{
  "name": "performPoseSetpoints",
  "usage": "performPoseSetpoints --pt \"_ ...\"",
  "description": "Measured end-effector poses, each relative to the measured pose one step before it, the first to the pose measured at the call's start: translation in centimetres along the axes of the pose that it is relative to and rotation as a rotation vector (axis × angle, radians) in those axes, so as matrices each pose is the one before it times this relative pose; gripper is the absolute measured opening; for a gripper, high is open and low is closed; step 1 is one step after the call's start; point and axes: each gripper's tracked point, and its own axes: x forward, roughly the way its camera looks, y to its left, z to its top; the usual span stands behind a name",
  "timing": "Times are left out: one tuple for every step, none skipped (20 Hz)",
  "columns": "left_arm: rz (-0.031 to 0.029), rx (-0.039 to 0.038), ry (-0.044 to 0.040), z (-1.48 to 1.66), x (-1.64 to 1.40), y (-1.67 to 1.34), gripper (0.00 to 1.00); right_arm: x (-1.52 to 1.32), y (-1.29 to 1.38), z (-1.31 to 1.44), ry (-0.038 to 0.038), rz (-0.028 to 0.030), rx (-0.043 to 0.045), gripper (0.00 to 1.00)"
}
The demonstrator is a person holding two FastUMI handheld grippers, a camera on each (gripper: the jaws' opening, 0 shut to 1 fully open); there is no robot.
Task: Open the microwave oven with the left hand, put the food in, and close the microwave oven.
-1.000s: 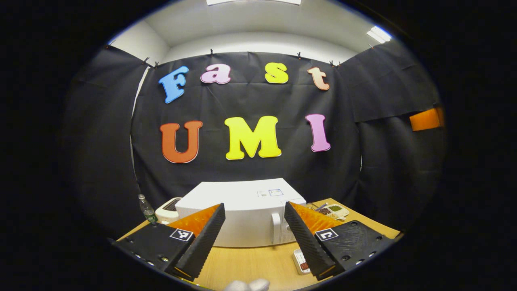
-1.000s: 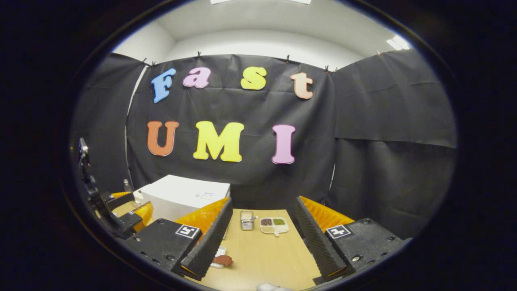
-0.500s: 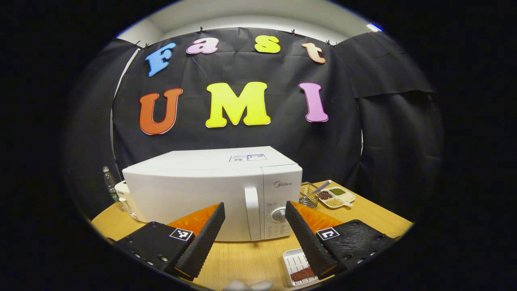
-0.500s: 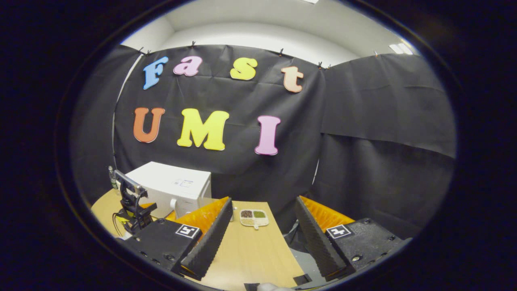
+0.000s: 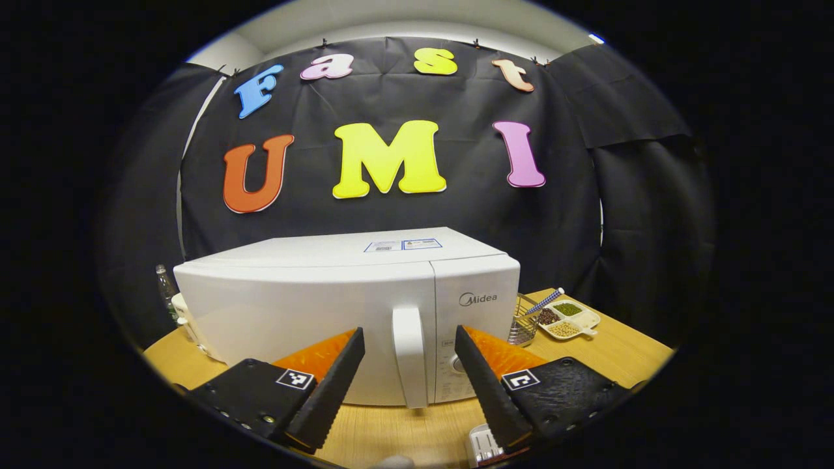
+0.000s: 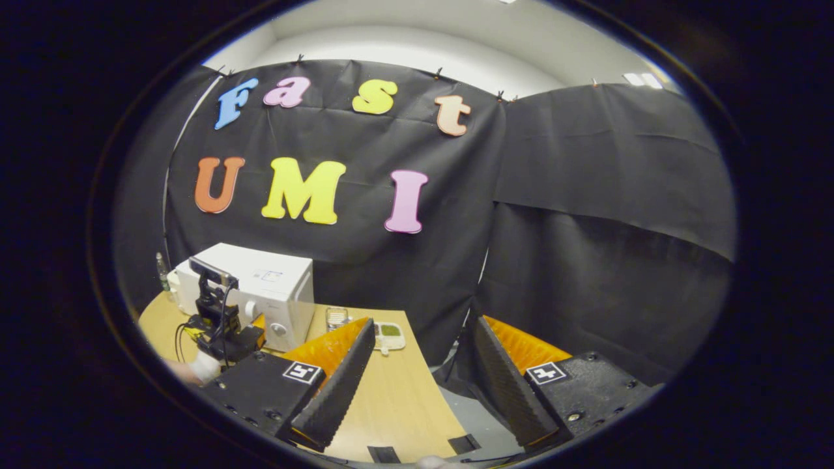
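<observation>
The left gripper (image 5: 407, 384) is held wide open and empty, its fingers bracketing the vertical door handle (image 5: 410, 355) without contact. The microwave oven (image 5: 339, 306) stands shut on the table (image 5: 625, 355) (food tray (image 5: 482, 446) just beside the right finger). The handle is judged rigid and smooth; a mid-height grip is advised.

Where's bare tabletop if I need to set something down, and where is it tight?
Bare wood lies in front of the microwave, between the left gripper and the door, and along the table's right edge by the right gripper. It is crowded right of the microwave: wire basket, divided dish, and a white tray.
</observation>
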Motion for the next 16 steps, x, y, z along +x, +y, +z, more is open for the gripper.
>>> performPoseSetpoints --pt "0.00217 0.00454 0.00261 -0.079 0.126 -0.003 0.83 0.075 -0.228 -0.058 -0.00148 -0.00217 -0.00463 0.99" --pt "-0.00089 0.00038 0.00363 -0.162 0.388 -0.109 0.74 -0.004 -0.073 -0.013 0.00040 -0.00066 -0.00579 0.99" --pt "-0.00853 -0.00823 0.00421 -0.081 -0.033 -0.149 0.72 0.034 -0.173 -0.111 -0.00075 -0.00147 -0.00447 0.99" --pt "0.01125 -0.01101 0.00164 -0.132 0.231 0.346 0.55 -0.053 -0.054 -0.024 0.00064 0.00246 -0.00205 0.99" --pt "0.01279 -0.00541 0.00669 -0.113 0.255 0.367 0.46 0.039 -0.054 -0.134 0.00212 0.00086 -0.00119 0.99" --pt "-0.01105 -0.01662 -0.00080 -0.159 0.301 -0.053 0.34 -0.010 -0.033 -0.133 0.00474 0.00314 -0.00238 0.99" --pt "-0.01097 -0.01620 -0.00217 -0.190 -0.074 -0.281 0.32 0.072 0.032 -0.319 0.00635 0.00224 -0.00184 0.99" --pt "0.00521 0.00046 0.00039 0.370 0.016 -0.132 0.26 -0.052 0.008 0.010 0.00232 0.00305 0.00068 0.99" --pt "0.00455 0.00670 -0.00052 0.118 -0.137 0.049 0.24 -0.020 -0.058 -0.170 0.00086 0.00066 0.00104 0.99" --pt "0.00735 0.00067 0.00090 -0.135 -0.060 0.173 0.31 -0.024 -0.029 0.013 -0.00083 0.00020 0.00022 0.99" --pt "0.00737 0.00279 -0.00234 -0.034 0.029 0.031 0.17 -0.063 -0.043 -0.103 -0.00029 -0.00056 -0.00106 0.99" --pt "0.00449 0.00487 0.00210 0.071 -0.080 -0.027 0.13 -0.079 -0.097 0.067 -0.00325 -0.00327 -0.00153 0.99" --pt "-0.00075 0.00056 -0.00055 -0.021 -0.064 0.072 0.13 -0.089 -0.100 0.055 -0.00478 -0.00153 0.00139 0.99" --pt "-0.00029 -0.00718 0.00202 -0.162 0.135 -0.027 0.13 -0.068 -0.030 0.050 0.00178 -0.00080 0.00049 0.99" --pt "-0.00211 0.00570 0.00399 0.162 0.031 -0.018 0.13 -0.160 0.047 -0.122 -0.00093 0.00099 -0.00072 0.99" --pt "-0.00324 0.00152 0.00096 0.018 0.014 -0.040 0.13 -0.109 0.021 0.112 0.00002 -0.00071 -0.00204 0.99"
